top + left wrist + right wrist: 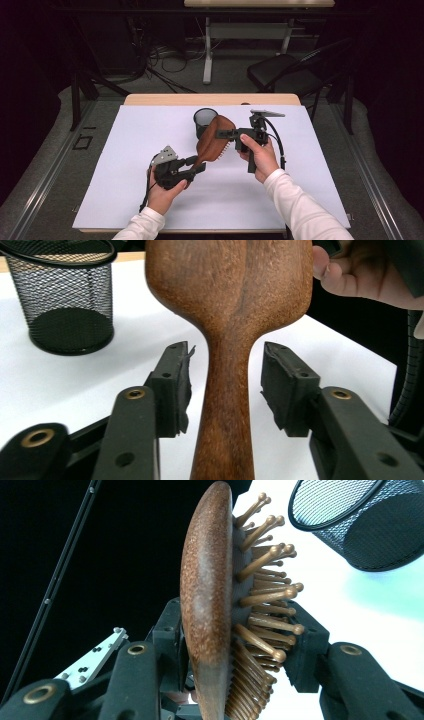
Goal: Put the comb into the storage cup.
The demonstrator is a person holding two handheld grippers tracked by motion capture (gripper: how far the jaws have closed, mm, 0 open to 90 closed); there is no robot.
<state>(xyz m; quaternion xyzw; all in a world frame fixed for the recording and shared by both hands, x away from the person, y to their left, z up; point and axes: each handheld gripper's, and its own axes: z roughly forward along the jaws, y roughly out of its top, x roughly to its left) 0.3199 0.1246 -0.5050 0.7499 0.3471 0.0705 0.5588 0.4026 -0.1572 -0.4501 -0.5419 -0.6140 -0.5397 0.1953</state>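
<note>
Your right gripper (218, 134) is clamped on the head of the wooden hairbrush (212, 140), one jaw on its smooth back and the other pressing into the bristles, holding it in the air above the white table (300, 190). Your left gripper (200, 165) stands open around the brush handle, with a gap on each side between pads and wood. The black mesh cup (204, 120) stands upright on the table just beside the brush head.

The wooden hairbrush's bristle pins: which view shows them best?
The right gripper view: the wooden hairbrush is edge-on, its bristle pins standing out clearly. The left gripper view shows its smooth back and handle; the high view shows a few pins, tiny.
</note>
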